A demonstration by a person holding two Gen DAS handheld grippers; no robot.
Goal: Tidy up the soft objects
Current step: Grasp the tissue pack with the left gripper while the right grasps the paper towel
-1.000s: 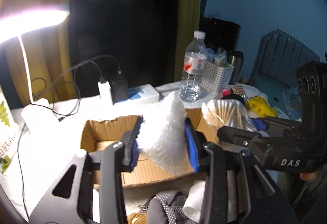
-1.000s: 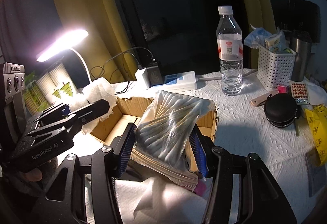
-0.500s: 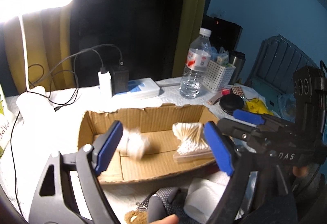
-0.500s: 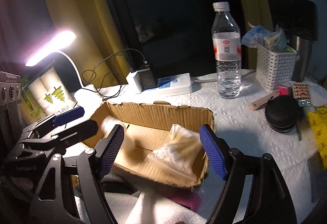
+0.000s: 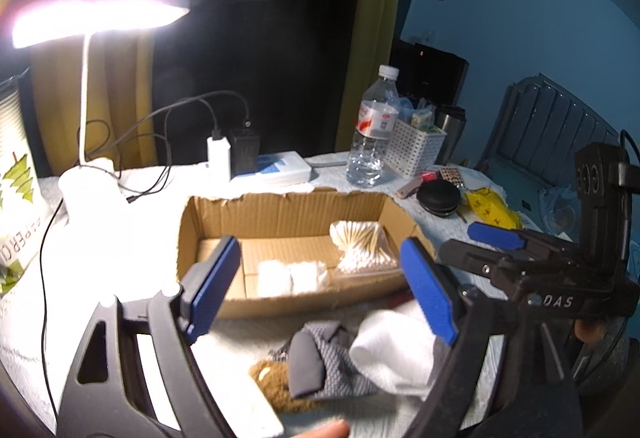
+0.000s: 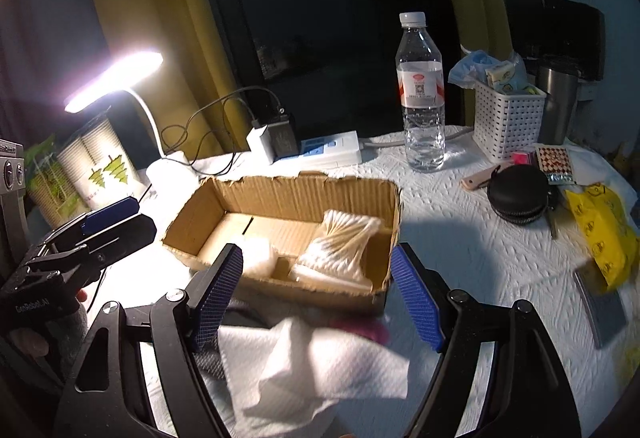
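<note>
Currently nothing is being held: the left gripper (image 5: 316, 286) and right gripper (image 6: 316, 298) are both being kept spread wide just before the box (image 5: 280, 206). Inside the box, bubble wrap (image 5: 292, 276) is lying left, swabs (image 5: 360, 246) right. Next, judging by the pile before the box, the sock (image 5: 320, 362) or tissue (image 6: 312, 366) is being lined up for pinching.

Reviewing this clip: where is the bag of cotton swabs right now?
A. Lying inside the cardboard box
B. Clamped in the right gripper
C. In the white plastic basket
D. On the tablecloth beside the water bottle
A: the bag of cotton swabs lies in the right end of the cardboard box, and the right gripper is open with nothing between its pads.
</note>
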